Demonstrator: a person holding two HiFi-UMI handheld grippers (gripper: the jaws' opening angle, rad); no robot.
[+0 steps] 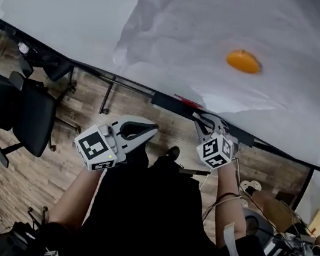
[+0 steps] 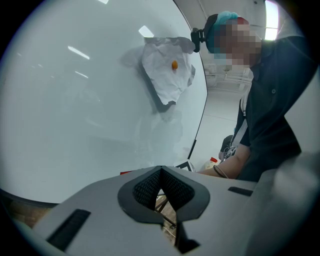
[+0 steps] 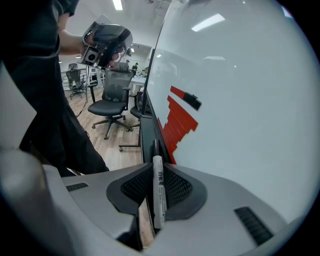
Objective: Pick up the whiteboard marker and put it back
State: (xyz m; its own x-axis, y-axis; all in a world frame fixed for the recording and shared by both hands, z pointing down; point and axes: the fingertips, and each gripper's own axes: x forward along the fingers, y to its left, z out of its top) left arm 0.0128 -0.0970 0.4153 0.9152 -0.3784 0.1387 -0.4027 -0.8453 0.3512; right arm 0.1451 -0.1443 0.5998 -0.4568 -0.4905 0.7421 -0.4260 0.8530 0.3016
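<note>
The right gripper point(image 3: 156, 172), fingers clamped on the whiteboard marker point(image 3: 158, 195), points its long axis to twelve o'clock along the tray point(image 3: 148, 131); the left gripper point(image 2: 161, 186) has its fingers together, empty.

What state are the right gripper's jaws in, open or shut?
Shut on the whiteboard marker: the right gripper has its pads pressed against the white barrel on both sides.

The whiteboard marker point(image 3: 158, 192) has a slim white body with small dark print (too small to read) and a dark far end. It is clamped between the pads of the right tool point(image 3: 156, 172). It lies along them and points along the black ledge point(image 3: 148, 131) of the whiteboard point(image 3: 240, 90).
</note>
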